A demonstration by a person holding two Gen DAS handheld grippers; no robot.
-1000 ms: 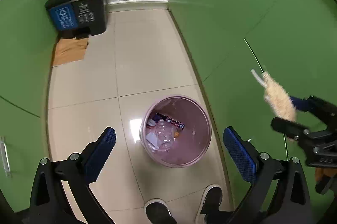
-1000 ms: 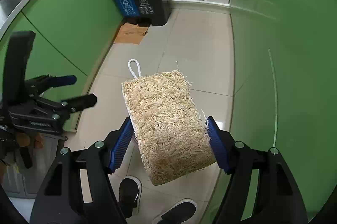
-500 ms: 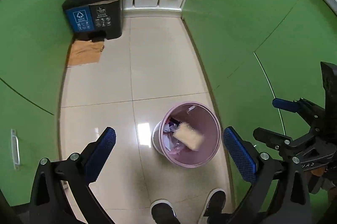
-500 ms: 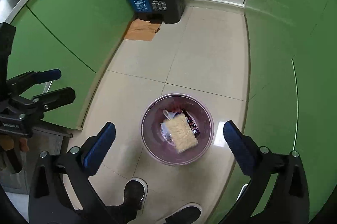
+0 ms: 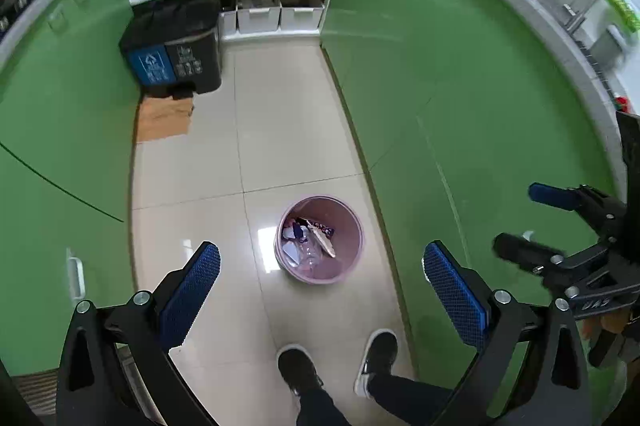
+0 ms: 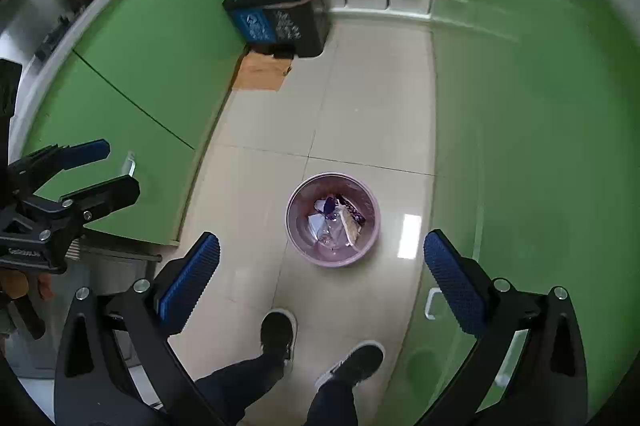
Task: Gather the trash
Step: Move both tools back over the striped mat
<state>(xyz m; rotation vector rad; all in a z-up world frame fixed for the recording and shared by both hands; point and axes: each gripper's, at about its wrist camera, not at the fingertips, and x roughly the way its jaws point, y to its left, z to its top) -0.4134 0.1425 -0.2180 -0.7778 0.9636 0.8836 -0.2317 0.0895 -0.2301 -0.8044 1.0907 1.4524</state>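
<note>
Pink, round and plastic, the waste bin (image 5: 320, 240) is seen ahead between the spread, empty fingers of the left gripper (image 5: 320, 280) and right gripper (image 6: 320, 272); further trash must be sought next.

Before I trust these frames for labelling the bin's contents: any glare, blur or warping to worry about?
Left wrist view: a ceiling-light reflection glares on the floor tile beside the pink bin; the counter top at the upper right is motion-blurred, and cabinet edges bow. Right wrist view: a similar glare patch right of the bin, shelf slightly soft, contents small.
</note>
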